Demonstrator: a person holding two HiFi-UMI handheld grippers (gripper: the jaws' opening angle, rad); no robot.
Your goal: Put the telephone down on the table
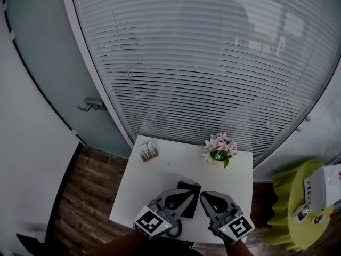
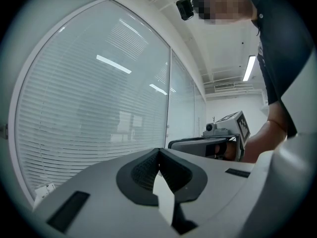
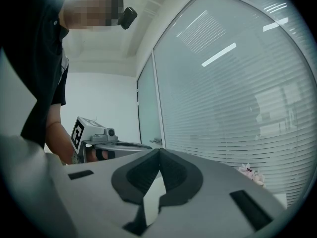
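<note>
In the head view a black telephone (image 1: 190, 187) lies on the white table (image 1: 170, 164) near its front edge, partly hidden under my two grippers. My left gripper (image 1: 187, 194) reaches over it from the lower left, and my right gripper (image 1: 204, 196) comes in from the lower right. In the left gripper view the left gripper (image 2: 159, 152) has its jaws pressed together with nothing between them, pointing level at the blinds. The right gripper (image 3: 159, 152) in its own view is likewise shut and empty. Each gripper view shows the other gripper beside it.
A pot of pink flowers (image 1: 220, 149) stands at the table's back right and a small desk stand (image 1: 148, 152) at its back left. Glass wall with white blinds (image 1: 213, 63) behind. A green stool (image 1: 298, 207) with boxes stands to the right; wooden floor (image 1: 88, 191) on the left.
</note>
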